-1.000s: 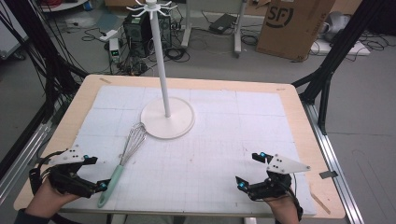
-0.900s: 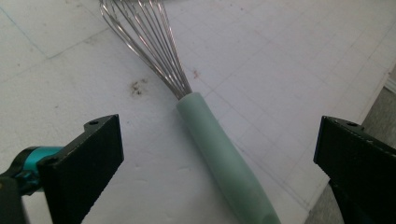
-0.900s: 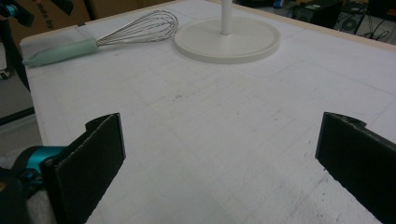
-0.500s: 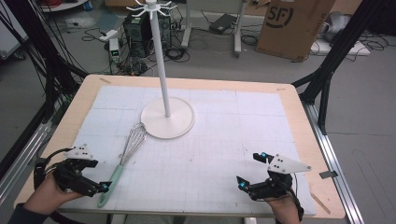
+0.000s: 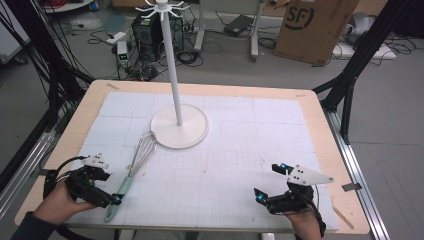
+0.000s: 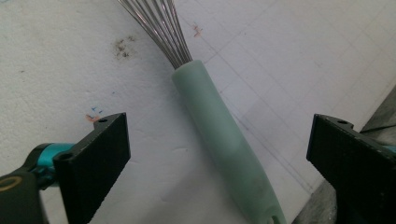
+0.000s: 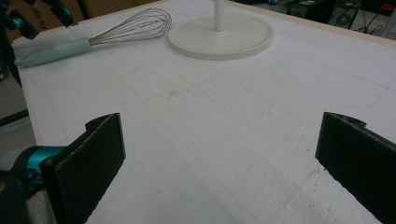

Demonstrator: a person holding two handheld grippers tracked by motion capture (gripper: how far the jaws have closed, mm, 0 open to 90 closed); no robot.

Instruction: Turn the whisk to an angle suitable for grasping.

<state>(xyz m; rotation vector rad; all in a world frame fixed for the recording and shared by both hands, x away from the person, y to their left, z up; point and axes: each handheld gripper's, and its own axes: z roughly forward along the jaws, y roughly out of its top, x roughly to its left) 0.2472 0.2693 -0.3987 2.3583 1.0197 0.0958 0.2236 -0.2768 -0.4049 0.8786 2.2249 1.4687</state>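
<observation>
The whisk (image 5: pixel 133 170) lies flat on the white mat (image 5: pixel 225 165) in the lower left of the high view, its mint-green handle (image 6: pixel 224 140) pointing to the bottom edge and its wire head just beside the round base of the white stand (image 5: pixel 179 125). The left gripper (image 5: pixel 107 187) is placed over the handle with the jaws on both sides of it; they have just been closing a little but do not touch it. The right gripper (image 5: pixel 272 182) rests open in the lower right, well apart from the whisk.
</observation>
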